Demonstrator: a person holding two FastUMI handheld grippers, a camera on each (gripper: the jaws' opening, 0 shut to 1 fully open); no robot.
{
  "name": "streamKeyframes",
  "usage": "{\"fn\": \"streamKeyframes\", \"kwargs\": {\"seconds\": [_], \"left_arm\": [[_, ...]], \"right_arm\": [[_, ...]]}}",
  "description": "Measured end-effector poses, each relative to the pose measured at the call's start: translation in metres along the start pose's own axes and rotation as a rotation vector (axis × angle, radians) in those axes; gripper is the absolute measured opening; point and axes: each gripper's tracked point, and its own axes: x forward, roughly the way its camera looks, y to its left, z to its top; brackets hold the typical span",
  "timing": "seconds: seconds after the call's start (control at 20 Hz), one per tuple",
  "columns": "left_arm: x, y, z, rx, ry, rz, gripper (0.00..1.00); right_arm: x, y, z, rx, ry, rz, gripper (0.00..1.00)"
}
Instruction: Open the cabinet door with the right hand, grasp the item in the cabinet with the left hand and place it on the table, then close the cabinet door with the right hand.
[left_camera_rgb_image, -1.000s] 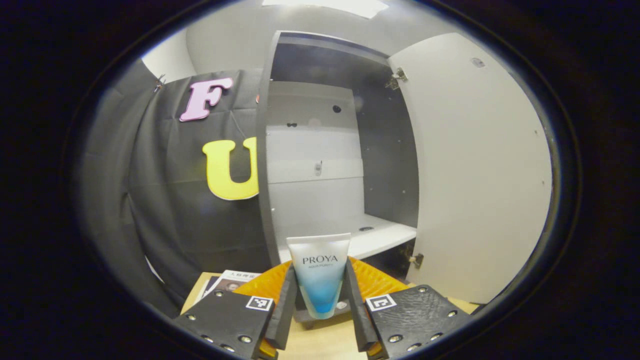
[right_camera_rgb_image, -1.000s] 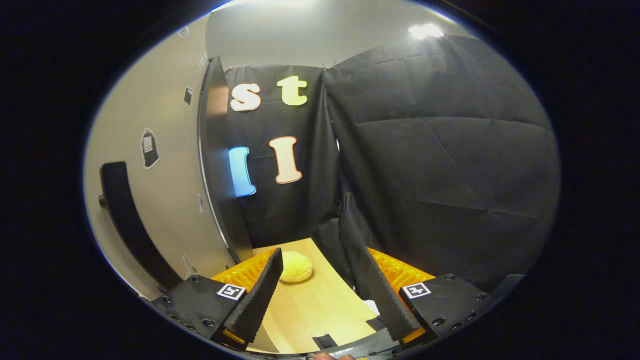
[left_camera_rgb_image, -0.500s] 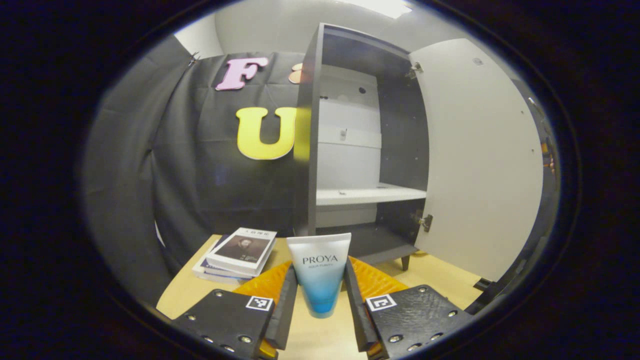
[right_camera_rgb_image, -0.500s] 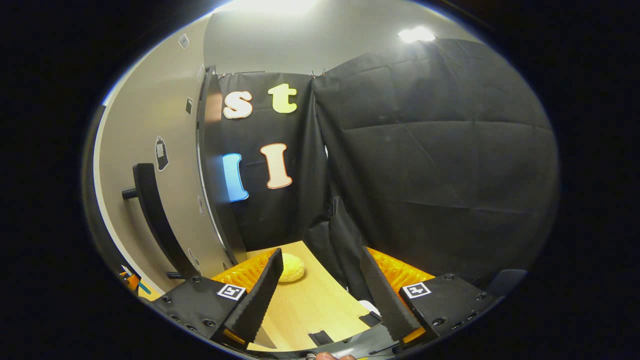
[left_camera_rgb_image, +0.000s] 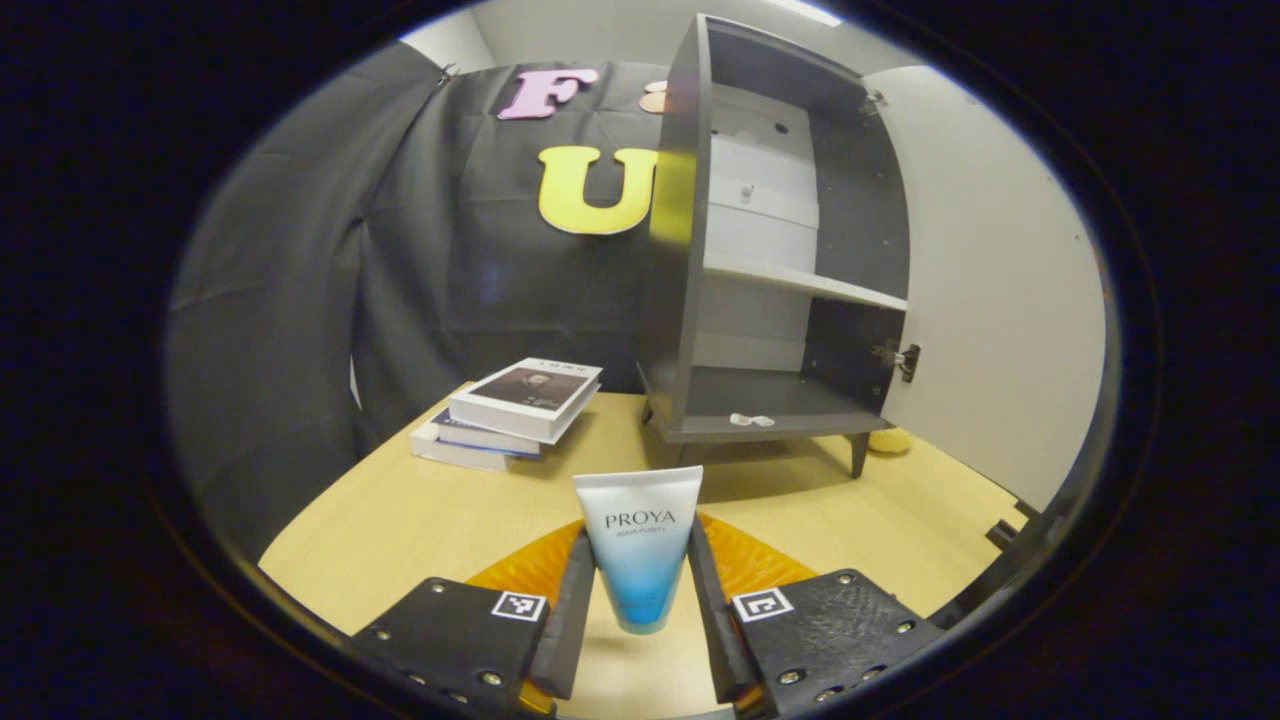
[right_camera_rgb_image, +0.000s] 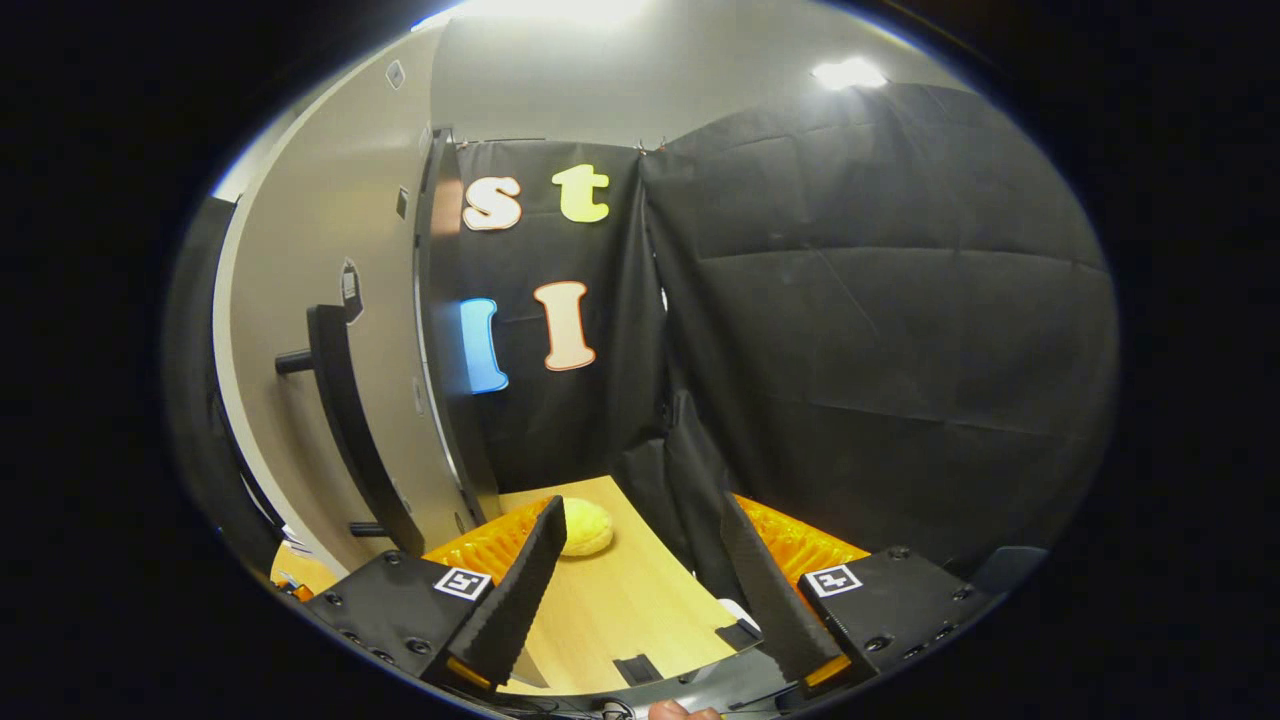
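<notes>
In the left gripper view, my left gripper (left_camera_rgb_image: 640, 585) is shut on a white-and-blue tube (left_camera_rgb_image: 638, 545), held upright above the wooden table (left_camera_rgb_image: 420, 515). Beyond it stands the dark cabinet (left_camera_rgb_image: 680, 260), its pale door (left_camera_rgb_image: 1000, 290) swung open to the right; the white shelf (left_camera_rgb_image: 800, 283) inside is bare. In the right gripper view, my right gripper (right_camera_rgb_image: 640, 580) is open with nothing between its fingers. The door's outer face (right_camera_rgb_image: 300, 300) with its curved black handle (right_camera_rgb_image: 350, 420) is to the left of it, apart from the fingers.
A stack of books (left_camera_rgb_image: 510, 412) lies on the table left of the cabinet. A small clear item (left_camera_rgb_image: 750, 420) sits on the cabinet floor. A yellow round object (right_camera_rgb_image: 585, 527) rests on the table by the door's edge. Black cloth walls close the booth behind and to the right.
My left gripper has drawn back from the cabinet and lowered with the tube, so the table and books now show. The right gripper has shifted slightly; the door handle sits nearer the middle.
</notes>
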Motion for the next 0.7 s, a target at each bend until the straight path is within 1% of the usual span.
{"fn": "streamKeyframes", "kwargs": {"seconds": [0.15,0.35,0.6,0.7], "left_arm": [[0.015,0.011,-0.019,0.005,0.019,0.023,0.53],[0.027,0.013,-0.046,0.033,0.045,0.028,0.53],[0.017,0.01,-0.072,0.051,0.079,0.014,0.54],[0.011,0.008,-0.074,0.063,0.076,0.007,0.54]], "right_arm": [[-0.003,-0.006,0.001,0.03,-0.009,-0.023,0.98],[-0.009,-0.007,-0.004,0.015,0.017,-0.033,0.98],[-0.013,-0.012,0.003,0.036,0.01,-0.055,0.98],[-0.013,-0.011,-0.001,0.034,0.016,-0.059,0.98]]}}
